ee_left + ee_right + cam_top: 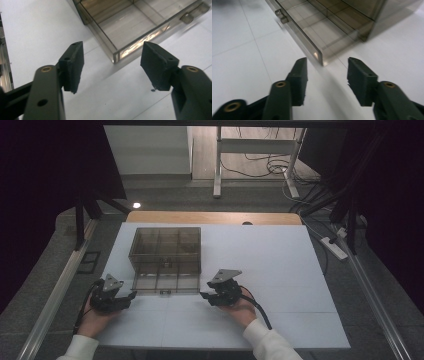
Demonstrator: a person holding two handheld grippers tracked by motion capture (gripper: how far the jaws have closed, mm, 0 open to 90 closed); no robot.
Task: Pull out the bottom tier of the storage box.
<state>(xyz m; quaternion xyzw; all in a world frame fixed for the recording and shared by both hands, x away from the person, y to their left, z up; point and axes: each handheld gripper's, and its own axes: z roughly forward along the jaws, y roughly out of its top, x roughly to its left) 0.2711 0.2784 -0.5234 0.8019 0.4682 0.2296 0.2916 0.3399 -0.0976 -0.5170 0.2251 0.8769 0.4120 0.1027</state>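
Observation:
A smoky see-through compartment box (166,245) stands on the white table, its low drawer (165,282) pulled out toward me. My left gripper (131,295) sits at the drawer's front left corner, held by a hand. Its jaws are open, and the left gripper (112,62) frames that drawer corner (115,53) just beyond the pads, apart from them. My right gripper (205,296) is at the drawer's front right corner. The right gripper (327,62) is open too, with the drawer corner (319,56) ahead of its tips and nothing between the pads.
A small handle (164,293) sits at the middle of the drawer's front edge. The white table top (270,265) stretches to the right of the box. A wooden strip (215,217) runs along the far edge, and metal frame rails flank both sides.

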